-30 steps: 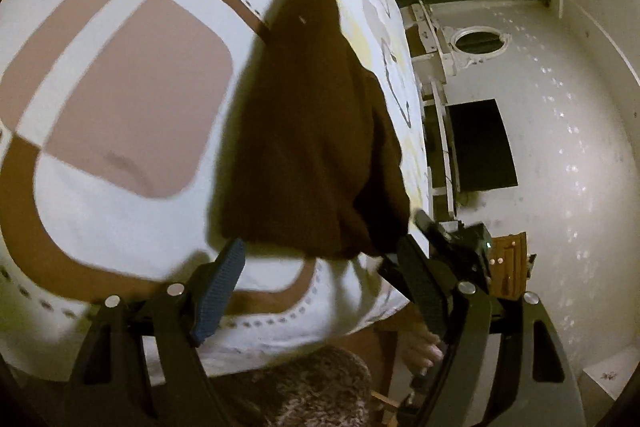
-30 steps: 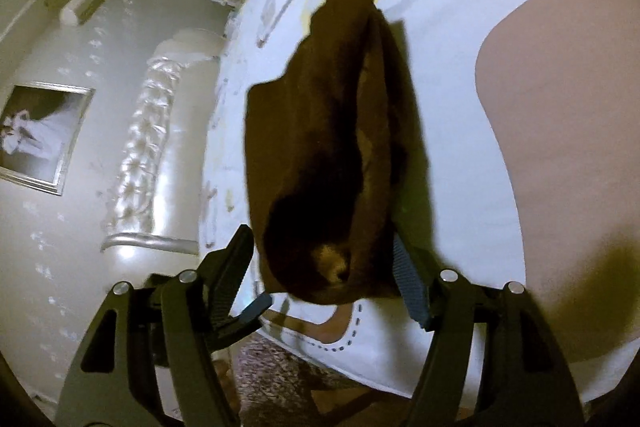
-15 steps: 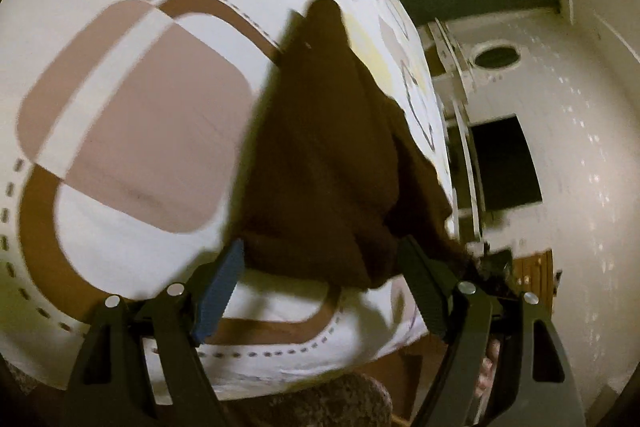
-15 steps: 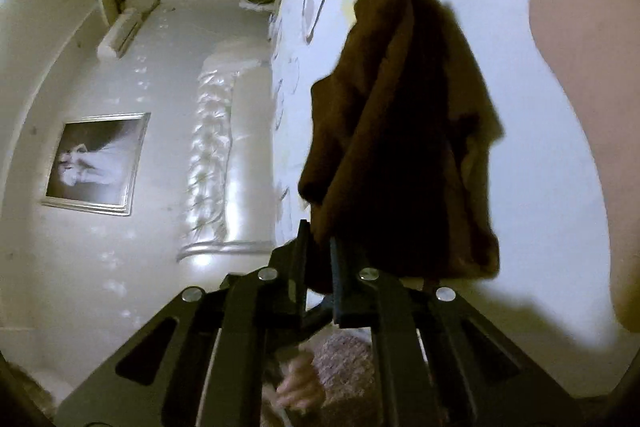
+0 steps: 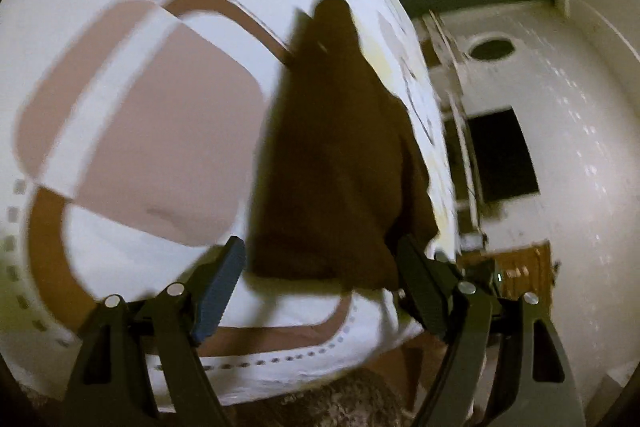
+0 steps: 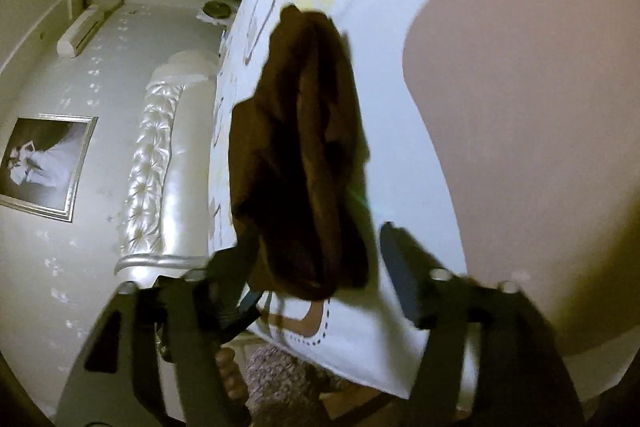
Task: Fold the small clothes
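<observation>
The dark brown garment (image 5: pixel 336 163) lies bunched near the edge of the patterned bedsheet (image 5: pixel 152 131). Left gripper (image 5: pixel 320 287): jaws spread wide, empty, flanking the garment's near edge. Right gripper (image 6: pixel 320 267): jaws opening, near hem between them, unpinched.

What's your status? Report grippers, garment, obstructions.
Left gripper open, straddling near hem of brown garment. Right gripper jaws opening, garment end between them, not pinched. Garment bunched on patterned bedsheet. Nothing in the way.
</observation>
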Motion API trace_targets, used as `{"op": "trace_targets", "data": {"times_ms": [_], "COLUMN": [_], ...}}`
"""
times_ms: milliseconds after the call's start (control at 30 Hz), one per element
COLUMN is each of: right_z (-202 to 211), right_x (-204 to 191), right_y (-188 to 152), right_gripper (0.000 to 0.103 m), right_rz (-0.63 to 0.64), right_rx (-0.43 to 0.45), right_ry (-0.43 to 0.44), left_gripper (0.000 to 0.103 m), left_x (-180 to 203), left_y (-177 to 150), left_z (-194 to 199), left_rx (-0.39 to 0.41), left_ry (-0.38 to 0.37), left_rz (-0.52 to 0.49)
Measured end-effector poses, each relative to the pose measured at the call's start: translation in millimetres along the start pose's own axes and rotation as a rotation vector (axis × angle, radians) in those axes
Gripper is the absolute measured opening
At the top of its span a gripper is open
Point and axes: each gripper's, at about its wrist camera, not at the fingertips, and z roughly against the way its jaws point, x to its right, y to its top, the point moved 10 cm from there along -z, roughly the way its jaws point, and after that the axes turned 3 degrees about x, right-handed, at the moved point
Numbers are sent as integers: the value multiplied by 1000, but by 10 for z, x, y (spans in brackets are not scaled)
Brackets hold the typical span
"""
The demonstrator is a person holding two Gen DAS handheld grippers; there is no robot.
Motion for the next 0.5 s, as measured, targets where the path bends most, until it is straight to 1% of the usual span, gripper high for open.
{"op": "trace_targets", "data": {"times_ms": [67, 133, 200, 300, 333, 367, 400, 433, 467, 500], "right_z": [-58, -147, -239, -376, -432, -429, -438, -444, -448, -447], "right_x": [4, -21, -95, -199, -228, -211, -188, -145, -103, -36], "right_y": [2, -32, -73, -51, -32, -4, 13, 12, 1, -13], "right_gripper": [68, 68, 71, 72, 72, 70, 55, 45, 20, 14], "right_rz": [3, 21, 47, 79, 90, 94, 94, 89, 78, 51], "right_rx": [-12, -32, -46, -47, -37, -23, -20, -30, -42, -56], "right_ry": [-5, -8, -17, -42, -55, -64, -76, -91, -96, -91], "left_gripper": [79, 81, 81, 81, 79, 71, 50, 39, 26, 23], "left_x": [32, 36, 10, 1, 7, 15, 0, -31, -62, -75], "left_y": [-20, 2, 35, 95, 111, 119, 117, 84, 55, 37], "left_z": [-82, -150, -198, -252, -278, -290, -327, -369, -411, -433], "left_rx": [-20, -10, -9, 0, -2, -2, -13, -37, -60, -67], "left_ry": [-1, 10, 10, -5, -7, -8, 4, 25, 36, 40], "left_rz": [-21, -37, -19, 6, 12, 15, 21, 22, 25, 34]}}
